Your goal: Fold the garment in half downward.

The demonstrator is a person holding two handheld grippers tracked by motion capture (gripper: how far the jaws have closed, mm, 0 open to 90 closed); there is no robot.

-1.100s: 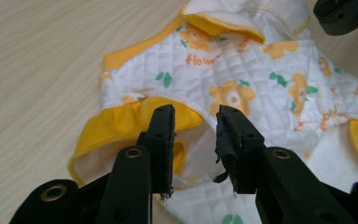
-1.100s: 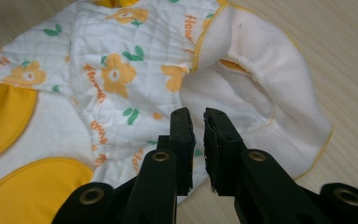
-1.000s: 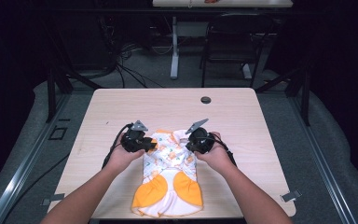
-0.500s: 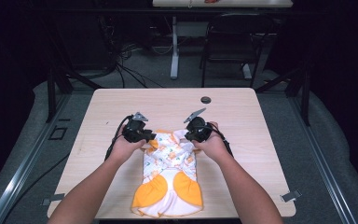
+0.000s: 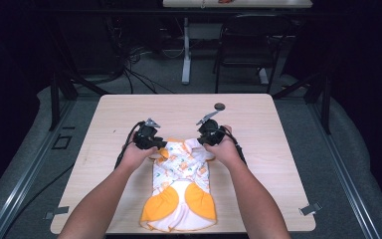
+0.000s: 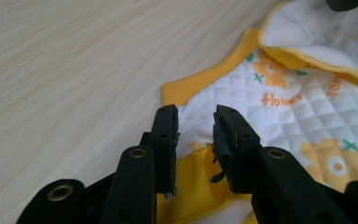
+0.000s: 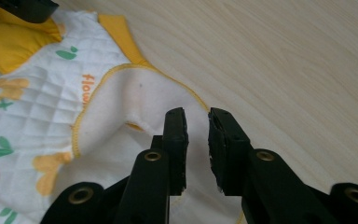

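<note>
We have the romper (image 5: pixel 181 186) lying flat near the tabletop's (image 5: pixel 278 164) near edge, orange legs toward us. Left tool (image 5: pixel 160 144) sits at its far left corner, jaws apart over the fabric, having just opened slightly. Right tool (image 5: pixel 203 141) at the far right corner, jaws apart, just opened, nothing clamped.

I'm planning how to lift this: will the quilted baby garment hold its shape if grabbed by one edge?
Probably not. The baby garment lies folded and rumpled on the table, so it likely flops and drapes. Its thin quilted fabric suggests it is light. On the smooth wood it may slide when pushed.
</note>
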